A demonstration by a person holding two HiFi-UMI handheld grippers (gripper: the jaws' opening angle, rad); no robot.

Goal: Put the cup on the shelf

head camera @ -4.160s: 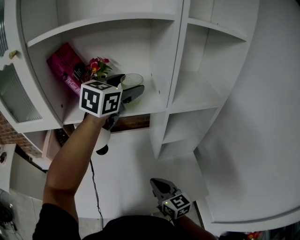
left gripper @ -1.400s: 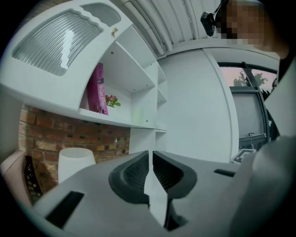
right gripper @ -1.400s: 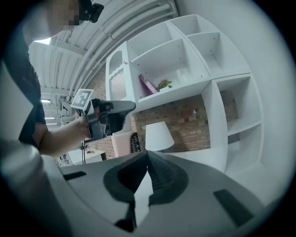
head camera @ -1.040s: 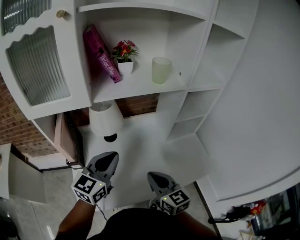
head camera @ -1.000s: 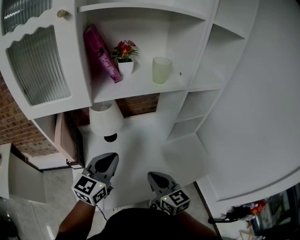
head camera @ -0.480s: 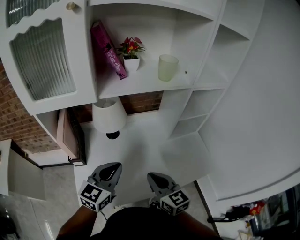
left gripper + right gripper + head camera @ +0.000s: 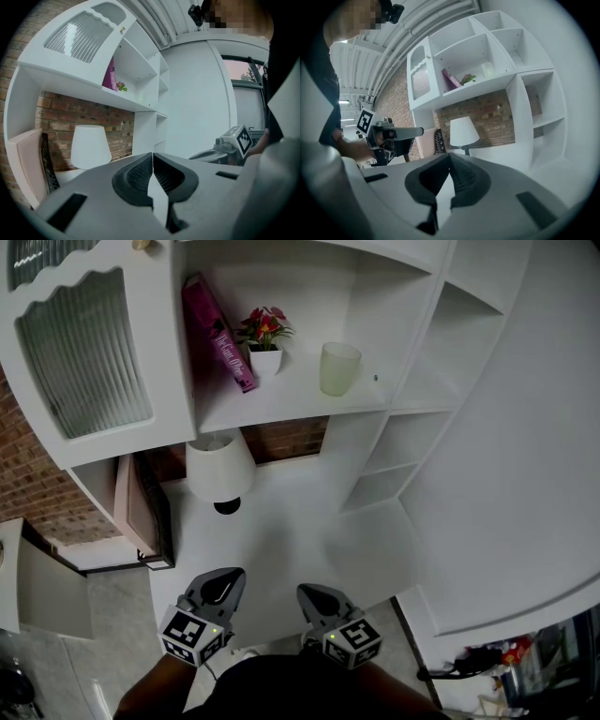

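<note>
A pale green translucent cup (image 7: 338,368) stands upright on the white shelf (image 7: 281,409), to the right of a small flower pot (image 7: 263,337); in the right gripper view the cup (image 7: 487,70) shows high up on the same shelf. My left gripper (image 7: 225,576) is held low near my body, far below the shelf, jaws shut with nothing between them (image 7: 153,155). Beside it my right gripper (image 7: 309,593) is also low, its jaws (image 7: 449,156) shut and empty.
A pink book (image 7: 217,332) leans at the shelf's left end. A white lamp (image 7: 219,471) stands on the white counter (image 7: 291,540) under the shelf. A cabinet door with ribbed glass (image 7: 84,357) is at the left, open cubbies (image 7: 394,460) at the right.
My left gripper has sunk a little toward my body since a second ago. The cup has stood free on the shelf throughout, and the right gripper has stayed put.
</note>
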